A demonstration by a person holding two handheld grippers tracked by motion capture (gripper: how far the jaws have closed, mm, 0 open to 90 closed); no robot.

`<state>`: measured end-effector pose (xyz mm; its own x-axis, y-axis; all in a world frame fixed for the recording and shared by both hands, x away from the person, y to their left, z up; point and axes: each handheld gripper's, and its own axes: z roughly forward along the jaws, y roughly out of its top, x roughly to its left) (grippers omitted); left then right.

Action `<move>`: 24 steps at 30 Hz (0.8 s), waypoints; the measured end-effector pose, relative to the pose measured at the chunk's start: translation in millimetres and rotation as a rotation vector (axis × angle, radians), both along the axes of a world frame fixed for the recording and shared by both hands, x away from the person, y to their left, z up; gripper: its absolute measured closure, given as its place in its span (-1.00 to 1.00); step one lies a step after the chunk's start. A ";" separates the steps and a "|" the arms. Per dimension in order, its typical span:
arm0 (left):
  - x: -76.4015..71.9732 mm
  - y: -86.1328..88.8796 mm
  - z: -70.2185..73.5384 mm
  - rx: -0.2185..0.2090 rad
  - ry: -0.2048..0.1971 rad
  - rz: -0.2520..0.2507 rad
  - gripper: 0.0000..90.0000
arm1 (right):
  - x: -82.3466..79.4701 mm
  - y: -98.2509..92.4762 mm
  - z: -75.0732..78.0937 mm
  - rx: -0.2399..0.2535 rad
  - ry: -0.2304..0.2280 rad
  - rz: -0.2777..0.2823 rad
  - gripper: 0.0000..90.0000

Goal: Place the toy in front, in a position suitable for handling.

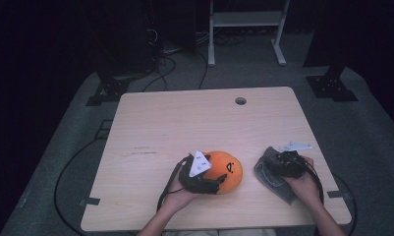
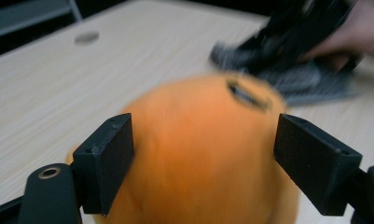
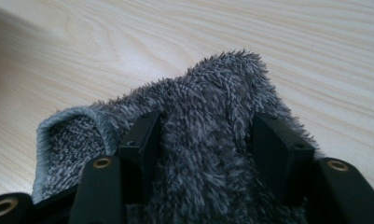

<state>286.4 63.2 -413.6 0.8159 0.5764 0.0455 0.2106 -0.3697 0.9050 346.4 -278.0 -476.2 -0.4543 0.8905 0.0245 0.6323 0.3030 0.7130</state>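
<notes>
A pale wooden table (image 1: 184,128) with rounded corners and a small round hole (image 1: 240,101) near its far edge stands on grey carpet in a dark room. Near the front edge, about midway along it, lies a round orange plush toy (image 1: 228,169) with a small dark face mark on top. The person's left hand (image 1: 177,199) reaches in from the front edge and holds the left gripper (image 1: 219,183), which carries a grey three-cornered plate on top. In the left gripper view, its two black jaws stand spread wide, one on each side of the blurred orange plush toy (image 2: 198,154); whether they press into it cannot be told. Toward the front right corner lies a fuzzy grey cloth (image 1: 272,178), rumpled and partly folded. The right hand (image 1: 302,187) holds the right gripper (image 1: 273,166) on top of this cloth. In the right gripper view, the jaws stand partly closed, sunk into the fuzzy grey cloth (image 3: 208,140), with a raised ridge of its pile bunched between them. The toy and the cloth lie near each other, apart.
</notes>
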 end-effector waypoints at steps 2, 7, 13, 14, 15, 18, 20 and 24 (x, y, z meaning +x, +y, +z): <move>-3.2 11.4 3.0 0.011 -0.048 -0.008 -0.73 | -1.6 1.7 -0.7 -0.025 -0.013 0.007 0.00; -3.6 27.7 -2.4 0.024 -0.049 -0.033 -0.73 | -1.7 3.4 2.0 -0.042 -0.004 0.018 0.37; 0.2 34.2 -17.6 0.104 -0.064 -0.128 -0.23 | -5.3 6.6 3.9 -0.119 -0.035 0.048 0.62; 0.5 33.4 -19.3 0.111 -0.060 -0.129 -0.10 | -8.4 8.4 5.6 -0.153 -0.042 0.057 0.67; 0.5 33.1 -20.1 0.111 -0.059 -0.129 -0.10 | -8.4 8.4 5.6 -0.153 -0.042 0.057 0.67; 2.3 31.5 -21.2 0.093 -0.036 -0.102 -0.06 | -12.0 6.4 11.2 -0.123 -0.038 0.077 0.69; 4.2 28.4 -22.9 0.073 -0.016 -0.076 -0.05 | -24.6 5.8 29.5 -0.041 -0.095 0.117 0.70; 9.2 20.3 -19.4 0.051 0.021 -0.051 -0.04 | -49.1 23.9 62.9 0.104 -0.198 0.260 0.69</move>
